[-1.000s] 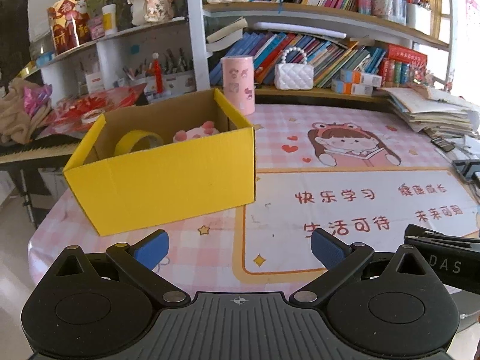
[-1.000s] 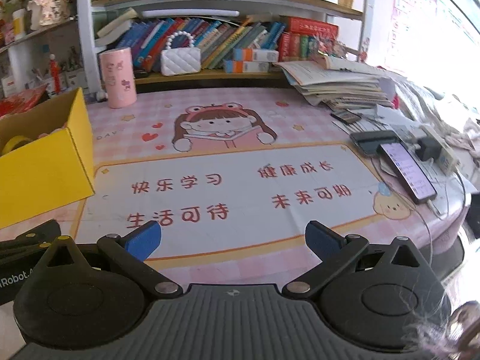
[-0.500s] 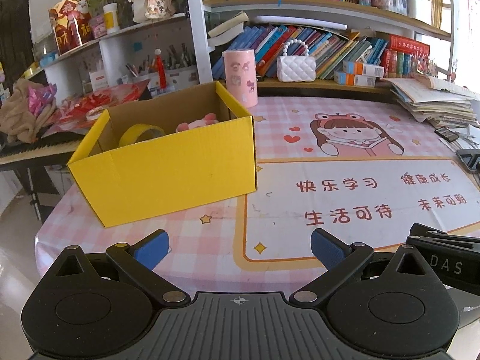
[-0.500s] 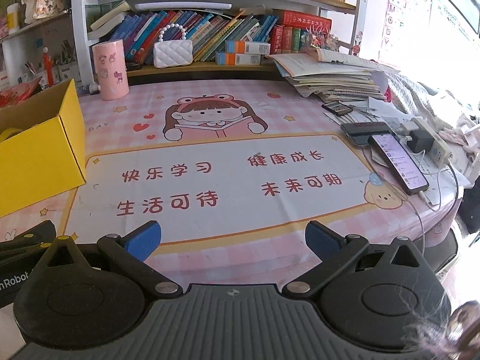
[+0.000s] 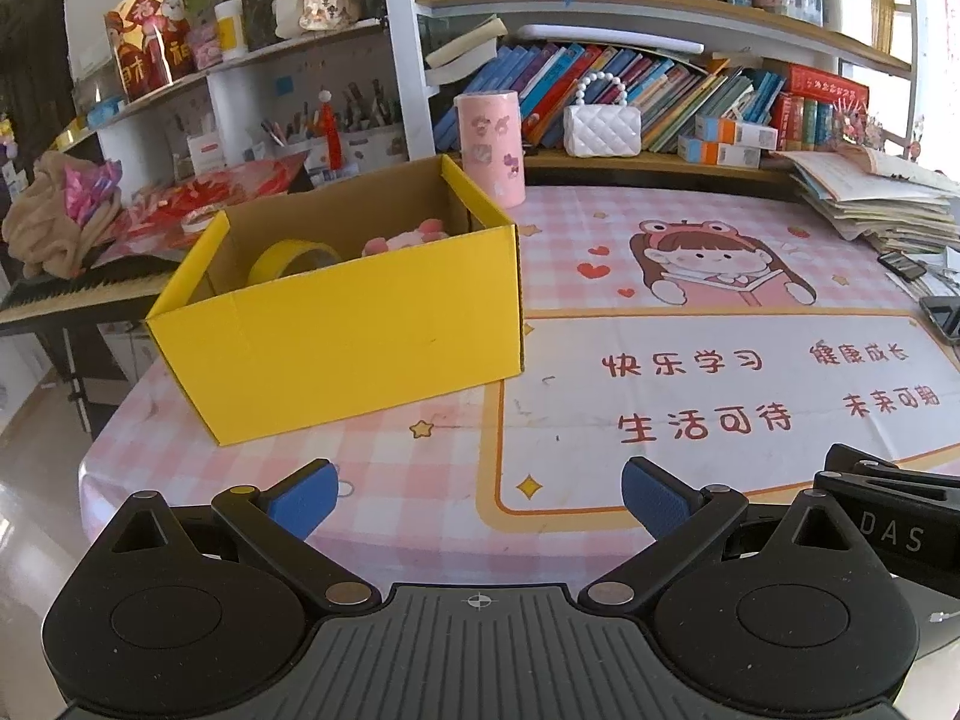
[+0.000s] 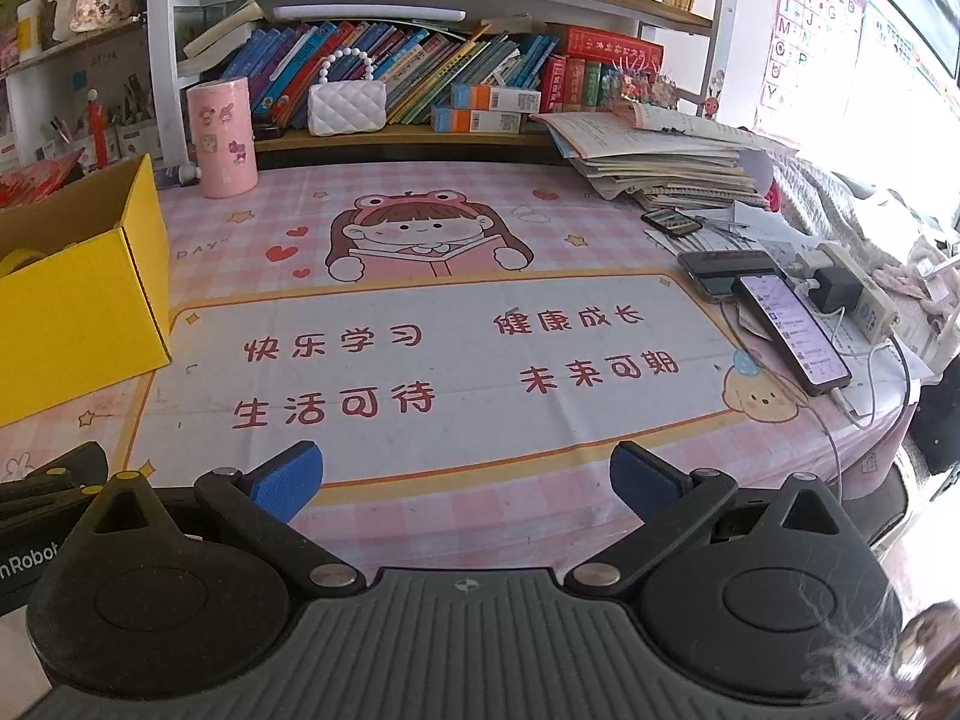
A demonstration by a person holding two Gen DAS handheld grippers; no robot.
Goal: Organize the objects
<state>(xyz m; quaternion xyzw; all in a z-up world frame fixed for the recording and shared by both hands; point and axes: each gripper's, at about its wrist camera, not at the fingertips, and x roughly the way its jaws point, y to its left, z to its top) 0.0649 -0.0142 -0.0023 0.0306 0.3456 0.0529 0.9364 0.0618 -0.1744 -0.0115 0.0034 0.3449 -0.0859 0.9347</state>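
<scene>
Both grippers empty and held over the near edge of the table; items sit in the yellow box.

Left gripper (image 5: 477, 495): jaws wide apart, nothing between the blue pads, positioned above the pink checked tablecloth (image 5: 420, 468). Right gripper (image 6: 462, 477): jaws likewise wide apart and empty, above the white printed panel of the cloth. Yellow box (image 5: 360, 336) stands open-topped on the left part of the table, well ahead of the left gripper. Inside it, a roll of yellow tape (image 5: 291, 258) leans toward the left side and a pink soft item (image 5: 405, 237) lies to its right; its exact kind cannot be told. A pink cylinder (image 5: 489, 147) stands upright just behind the box's far right corner. A white quilted handbag (image 6: 347, 105) rests on the lower shelf. Two phones (image 6: 792, 324) and a stack of papers (image 6: 666, 162) occupy the table's right side.
</scene>
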